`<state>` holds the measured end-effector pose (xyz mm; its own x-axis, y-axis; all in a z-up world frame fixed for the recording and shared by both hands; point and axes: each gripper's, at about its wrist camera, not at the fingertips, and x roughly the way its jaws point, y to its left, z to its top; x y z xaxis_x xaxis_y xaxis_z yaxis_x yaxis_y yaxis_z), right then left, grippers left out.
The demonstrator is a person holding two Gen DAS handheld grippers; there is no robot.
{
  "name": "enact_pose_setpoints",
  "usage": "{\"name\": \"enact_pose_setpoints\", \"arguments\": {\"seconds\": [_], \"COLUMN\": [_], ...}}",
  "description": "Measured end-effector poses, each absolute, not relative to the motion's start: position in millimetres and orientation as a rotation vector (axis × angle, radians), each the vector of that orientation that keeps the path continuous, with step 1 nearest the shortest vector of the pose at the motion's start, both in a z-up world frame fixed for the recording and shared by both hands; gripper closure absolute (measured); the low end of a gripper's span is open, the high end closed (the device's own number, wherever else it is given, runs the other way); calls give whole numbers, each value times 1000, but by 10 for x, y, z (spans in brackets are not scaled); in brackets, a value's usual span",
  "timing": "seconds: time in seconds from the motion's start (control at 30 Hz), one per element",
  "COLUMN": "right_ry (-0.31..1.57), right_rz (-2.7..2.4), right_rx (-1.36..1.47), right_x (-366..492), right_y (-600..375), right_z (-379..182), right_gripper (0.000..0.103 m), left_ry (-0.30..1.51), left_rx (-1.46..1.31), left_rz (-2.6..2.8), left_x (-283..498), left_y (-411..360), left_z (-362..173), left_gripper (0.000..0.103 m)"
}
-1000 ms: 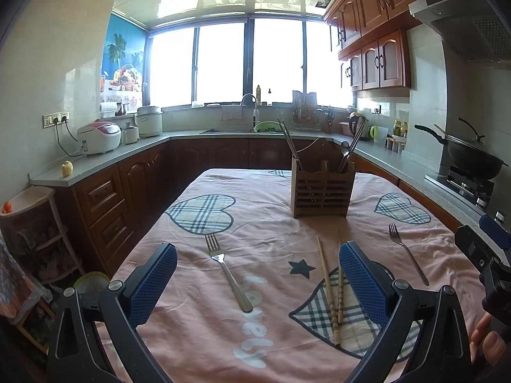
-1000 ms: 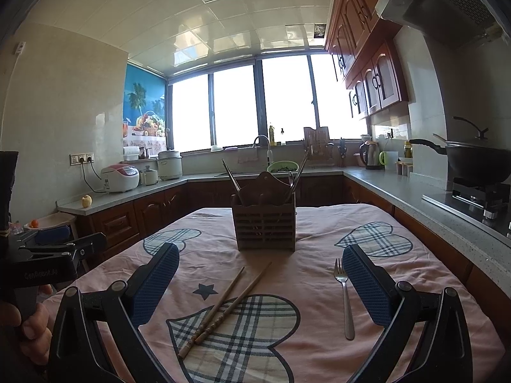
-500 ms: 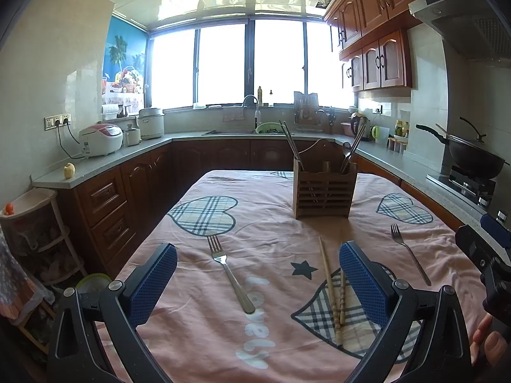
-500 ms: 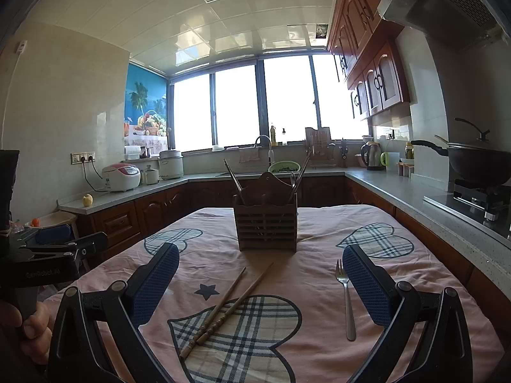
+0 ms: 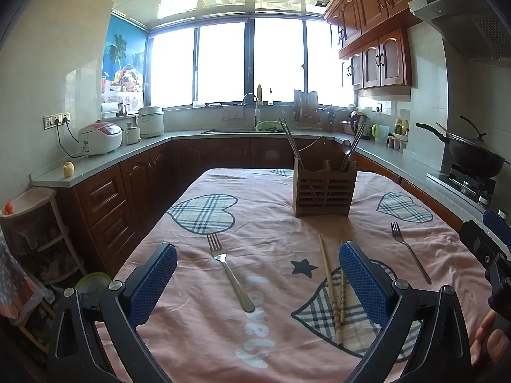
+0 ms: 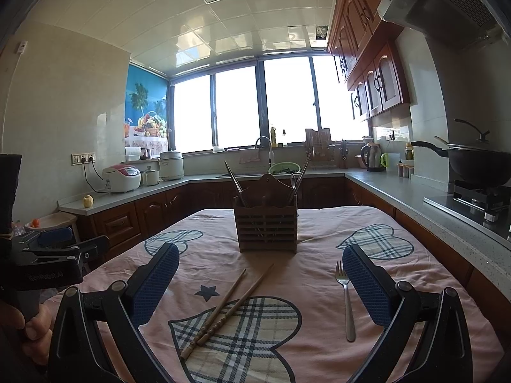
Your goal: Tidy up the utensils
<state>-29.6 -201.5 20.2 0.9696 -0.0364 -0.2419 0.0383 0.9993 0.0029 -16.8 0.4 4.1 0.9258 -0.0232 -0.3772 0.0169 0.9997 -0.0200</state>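
The left tool (image 5: 257, 276) hangs above the near end of the bench (image 5: 271, 191), its blue-padded fingers spread wide with nothing between them; the right tool (image 6: 260, 279) hangs likewise, fingers wide apart and empty. The bench wears a pink cloth printed with plaid hearts; toward its far end stands a slatted wooden utensil holder (image 5: 322, 188), upright, with chopsticks and a spoon already leaning out of its top. In the left wrist view a fork (image 5: 229, 276) lies flat on the cloth, tines pointing toward the holder, well to the left of a pair of wooden chopsticks (image 5: 333, 290); the chopsticks lie side by side over a plaid heart, touching near their thick ends, beside the tool's right finger. A second fork (image 5: 410, 252) lies further right, apart from the chopsticks, tines also toward the holder; in the right wrist view it sits just beside the right finger of the right tool. A person's hand (image 6: 30, 325) grips the left tool's handle at the edge of that view.
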Motion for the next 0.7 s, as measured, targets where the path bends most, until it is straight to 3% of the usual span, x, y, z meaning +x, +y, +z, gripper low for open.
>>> {"name": "enact_pose_setpoints", "arguments": {"seconds": [0.7], "right_ry": [241], "right_rz": [-36], "right_rx": [7], "right_x": [-302], "right_y": [-2020], "right_z": [210], "right_gripper": [0], "left_ry": [385], "left_rx": [-14], "left_rz": [-17], "left_x": [-168], "left_y": [-14], "left_z": [13], "left_gripper": [1]}}
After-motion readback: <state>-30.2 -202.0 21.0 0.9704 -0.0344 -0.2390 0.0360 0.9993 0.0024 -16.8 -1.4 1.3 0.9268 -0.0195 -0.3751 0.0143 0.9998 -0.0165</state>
